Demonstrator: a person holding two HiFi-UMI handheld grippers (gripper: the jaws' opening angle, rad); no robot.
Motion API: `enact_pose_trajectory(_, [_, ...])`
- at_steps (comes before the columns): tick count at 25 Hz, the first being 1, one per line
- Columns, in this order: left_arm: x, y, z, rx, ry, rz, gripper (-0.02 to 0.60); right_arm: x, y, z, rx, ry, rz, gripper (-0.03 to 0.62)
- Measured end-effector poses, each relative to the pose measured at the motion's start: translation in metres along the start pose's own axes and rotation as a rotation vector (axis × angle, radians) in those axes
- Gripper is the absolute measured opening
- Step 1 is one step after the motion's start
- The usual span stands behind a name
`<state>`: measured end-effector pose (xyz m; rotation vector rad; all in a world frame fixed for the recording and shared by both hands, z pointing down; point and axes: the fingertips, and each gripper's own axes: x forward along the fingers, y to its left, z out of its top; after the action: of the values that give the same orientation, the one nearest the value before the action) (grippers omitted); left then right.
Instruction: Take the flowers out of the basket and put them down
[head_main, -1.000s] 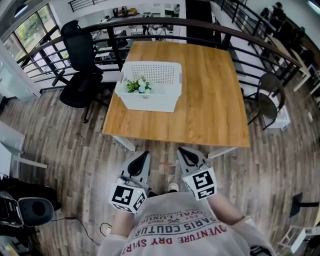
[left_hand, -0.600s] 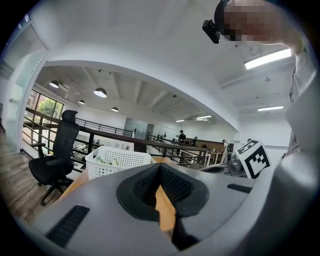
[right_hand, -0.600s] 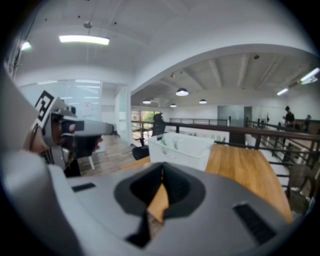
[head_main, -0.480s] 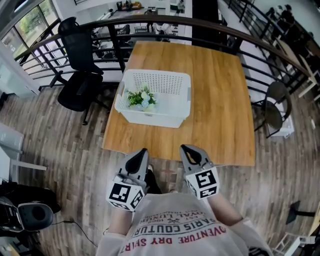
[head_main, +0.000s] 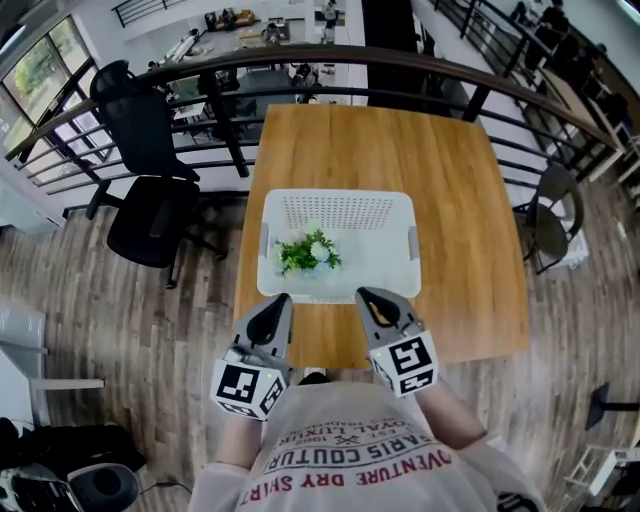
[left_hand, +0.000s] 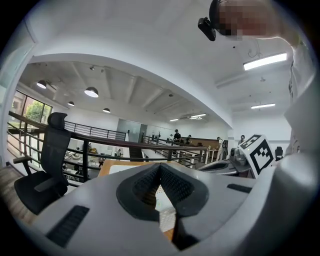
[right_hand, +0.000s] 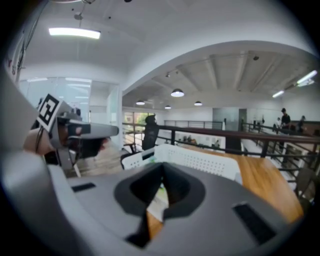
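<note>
Wooden table (head_main: 455, 200), white perforated basket (head_main: 338, 197) set on it, and the table's near edge runs just on the person's side of the basket.

Flowers (head_main: 308, 252): a small bunch of green leaves with pale blooms. They lie inside the basket, left of its middle and toward its near wall. Nothing touches them.

Left gripper (head_main: 280, 298): tip just short of the basket's near wall, by the near-left corner. In the left gripper view the jaws meet at their tips — closed, holding nothing.

Right gripper (head_main: 362, 293): tip just short of the same near wall, right of the flowers. The right gripper view shows the jaws closed together and empty, with the basket's wall straight ahead of them.

Both grippers are outside the basket and apart from each other, one to each side of the flowers.

Black office chair (head_main: 150, 200) stands on the floor well left of the basket. Dark railing (head_main: 300, 55) curves past beyond the basket's far side.
</note>
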<state>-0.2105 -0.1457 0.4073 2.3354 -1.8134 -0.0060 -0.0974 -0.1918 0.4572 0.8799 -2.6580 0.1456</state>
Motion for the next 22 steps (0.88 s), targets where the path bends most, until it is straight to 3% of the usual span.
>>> enact_pose_trajectory(8, [0.018,0.052,0.008,0.004,0.009,0.007,0.021,0.048,-0.017,0.011,-0.009,0.081,0.039,0.028])
enact_pose_trajectory(13, [0.032,0.054,0.003,-0.012,0.023,0.036,0.021,0.083,-0.018,-0.002,-0.104,0.191,0.219,0.029])
enact_pose_trajectory(14, [0.036,0.054,0.002,-0.018,0.026,0.041,0.023,0.089,-0.018,-0.006,-0.111,0.218,0.27,0.057])
enact_pose_trajectory(18, [0.045,0.06,-0.001,-0.047,0.026,0.085,0.021,0.112,-0.023,-0.026,-0.198,0.307,0.41,0.288])
enact_pose_trajectory(22, [0.05,0.071,-0.011,-0.084,0.032,0.147,0.023,0.128,-0.019,-0.044,-0.342,0.339,0.547,0.382])
